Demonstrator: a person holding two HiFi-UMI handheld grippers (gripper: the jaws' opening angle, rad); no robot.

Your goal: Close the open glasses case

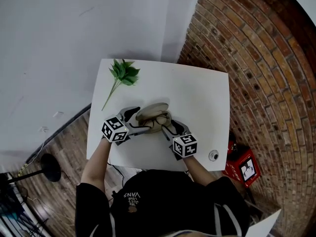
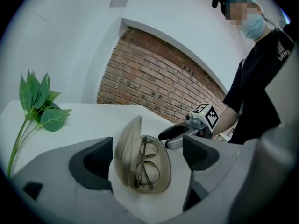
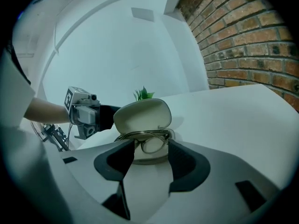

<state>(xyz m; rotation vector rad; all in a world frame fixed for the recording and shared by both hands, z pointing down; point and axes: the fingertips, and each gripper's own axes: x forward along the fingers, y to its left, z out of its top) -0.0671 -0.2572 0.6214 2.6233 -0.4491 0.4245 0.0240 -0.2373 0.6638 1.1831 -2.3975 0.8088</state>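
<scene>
A beige glasses case [image 1: 154, 116] lies open on the white table [image 1: 197, 95], its lid [image 2: 127, 148] standing up and a pair of glasses [image 2: 148, 164] in the base. My left gripper [image 2: 148, 148] is open wide, one jaw on each side of the case and touching neither side. In the head view it [image 1: 137, 121] comes in from the left. My right gripper [image 3: 150, 146] is at the case's near end with its pads against the sides of the base [image 3: 148, 157]. The left gripper view shows the right gripper [image 2: 175, 134] at the case's far end.
A green leafy sprig [image 1: 121, 78] lies at the table's far left. A small round object [image 1: 213, 155] sits at the near right corner. A brick wall [image 1: 266, 73] runs along the right, with a red box [image 1: 242, 168] on the floor below it.
</scene>
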